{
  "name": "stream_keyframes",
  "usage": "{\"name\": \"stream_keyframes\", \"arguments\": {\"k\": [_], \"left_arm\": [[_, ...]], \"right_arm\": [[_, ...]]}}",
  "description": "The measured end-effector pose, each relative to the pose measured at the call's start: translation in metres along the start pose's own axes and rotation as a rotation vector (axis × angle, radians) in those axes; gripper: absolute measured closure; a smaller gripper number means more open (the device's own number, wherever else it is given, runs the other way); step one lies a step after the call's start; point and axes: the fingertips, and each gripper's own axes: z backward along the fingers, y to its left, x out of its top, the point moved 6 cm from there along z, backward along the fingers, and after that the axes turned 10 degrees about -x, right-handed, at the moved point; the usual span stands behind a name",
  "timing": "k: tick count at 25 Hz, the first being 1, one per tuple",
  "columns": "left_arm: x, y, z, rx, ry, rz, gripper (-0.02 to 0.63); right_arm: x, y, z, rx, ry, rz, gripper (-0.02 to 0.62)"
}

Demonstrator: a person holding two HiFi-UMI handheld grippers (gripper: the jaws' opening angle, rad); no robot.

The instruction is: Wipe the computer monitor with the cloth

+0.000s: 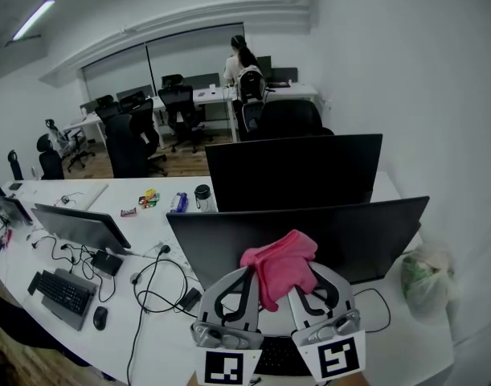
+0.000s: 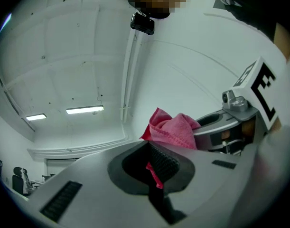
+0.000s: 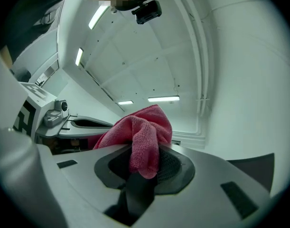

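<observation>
A pink cloth (image 1: 281, 264) hangs bunched between my two grippers, just in front of the near black monitor (image 1: 366, 236). In the head view my left gripper (image 1: 243, 278) and right gripper (image 1: 311, 278) sit side by side at the bottom centre, both tilted up. The left gripper view shows my left gripper (image 2: 153, 174) shut on a thin corner of the cloth (image 2: 172, 128), with the ceiling behind. In the right gripper view my right gripper (image 3: 142, 171) is shut on a thick fold of the cloth (image 3: 145, 141).
A second black monitor (image 1: 293, 171) stands behind the near one. A third monitor (image 1: 80, 225), a keyboard (image 1: 62, 292), a mouse (image 1: 100, 318) and cables (image 1: 161, 284) lie to the left. A white bag (image 1: 426, 276) sits on the right. Office chairs and a person are far back.
</observation>
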Motion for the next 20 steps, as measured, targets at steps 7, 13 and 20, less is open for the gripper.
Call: {"name": "stream_keyframes", "arguments": {"k": [7, 13, 20], "left_arm": [[0.021, -0.039, -0.006, -0.069, -0.045, 0.000, 0.601], [0.037, -0.066, -0.010, -0.117, -0.088, -0.017, 0.601], [0.042, -0.081, -0.012, -0.159, -0.086, -0.011, 0.601]], "right_arm": [[0.004, -0.049, 0.053, -0.055, 0.018, 0.022, 0.486], [0.008, -0.057, 0.076, -0.065, 0.016, 0.070, 0.486], [-0.001, -0.069, 0.085, -0.118, 0.041, 0.081, 0.489]]}}
